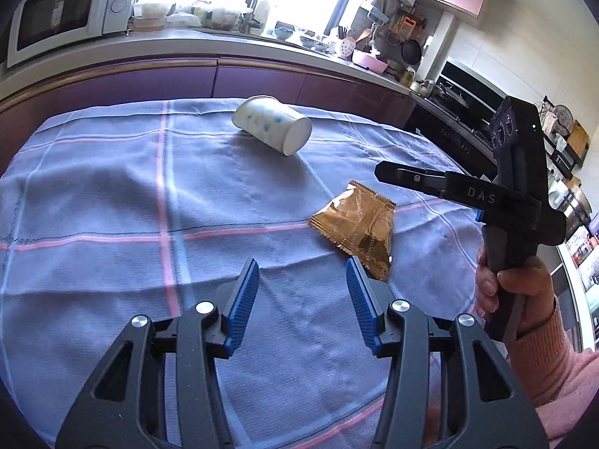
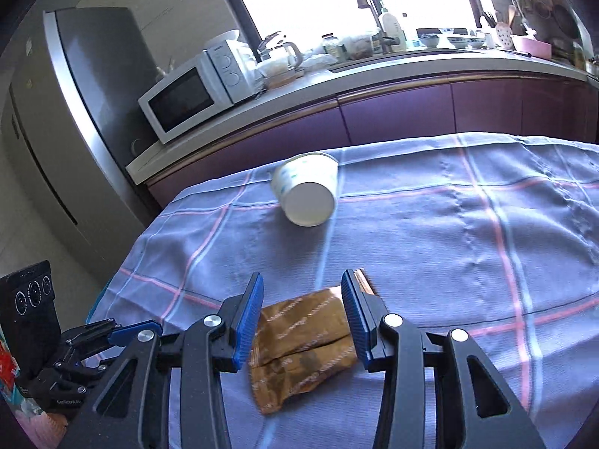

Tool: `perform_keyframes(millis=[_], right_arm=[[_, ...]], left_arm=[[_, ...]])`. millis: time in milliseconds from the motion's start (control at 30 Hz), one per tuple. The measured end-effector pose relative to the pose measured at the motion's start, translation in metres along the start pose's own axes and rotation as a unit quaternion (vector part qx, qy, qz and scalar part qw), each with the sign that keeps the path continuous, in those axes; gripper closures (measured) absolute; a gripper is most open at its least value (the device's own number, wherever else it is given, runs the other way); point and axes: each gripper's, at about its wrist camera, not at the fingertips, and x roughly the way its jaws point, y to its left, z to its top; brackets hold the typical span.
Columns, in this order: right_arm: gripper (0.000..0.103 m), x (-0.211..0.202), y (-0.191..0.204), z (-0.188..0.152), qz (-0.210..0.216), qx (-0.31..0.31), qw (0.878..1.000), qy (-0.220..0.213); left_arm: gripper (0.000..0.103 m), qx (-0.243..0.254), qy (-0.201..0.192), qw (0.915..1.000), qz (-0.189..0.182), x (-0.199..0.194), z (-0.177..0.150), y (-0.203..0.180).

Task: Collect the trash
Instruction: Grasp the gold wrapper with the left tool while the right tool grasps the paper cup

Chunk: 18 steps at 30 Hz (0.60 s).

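Observation:
A crumpled gold-brown snack wrapper [image 1: 355,230] lies on the blue checked tablecloth [image 1: 112,205]. In the right wrist view the wrapper [image 2: 299,348] lies between and below the open fingers of my right gripper [image 2: 301,292], which hovers over it. A white paper cup with blue spots [image 1: 271,124] lies on its side farther back; it also shows in the right wrist view [image 2: 307,191]. My left gripper [image 1: 302,278] is open and empty, just left of the wrapper. The right gripper's body [image 1: 513,194] shows at the right of the left wrist view.
A kitchen counter [image 1: 224,43] runs behind the table with a white microwave [image 1: 56,11], jars and dishes. A stove [image 1: 460,112] stands at the right. A grey fridge [image 2: 86,104] stands left of the counter.

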Motion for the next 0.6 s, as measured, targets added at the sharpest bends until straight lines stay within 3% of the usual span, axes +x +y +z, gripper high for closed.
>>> perform_keyframes(millis=[267, 600], right_arm=[[0.059, 0.017, -0.031, -0.006, 0.010, 0.033, 0.999, 0.035], [0.059, 0.036, -0.006, -0.009, 0.061, 0.017, 0.996, 0.063]], left_arm=[[0.052, 0.010, 0.017, 0.9998, -0.005, 0.021, 0.010, -0.013], [0.048, -0.005, 0.044, 0.9986, -0.029, 0.033, 0.011, -0.012]])
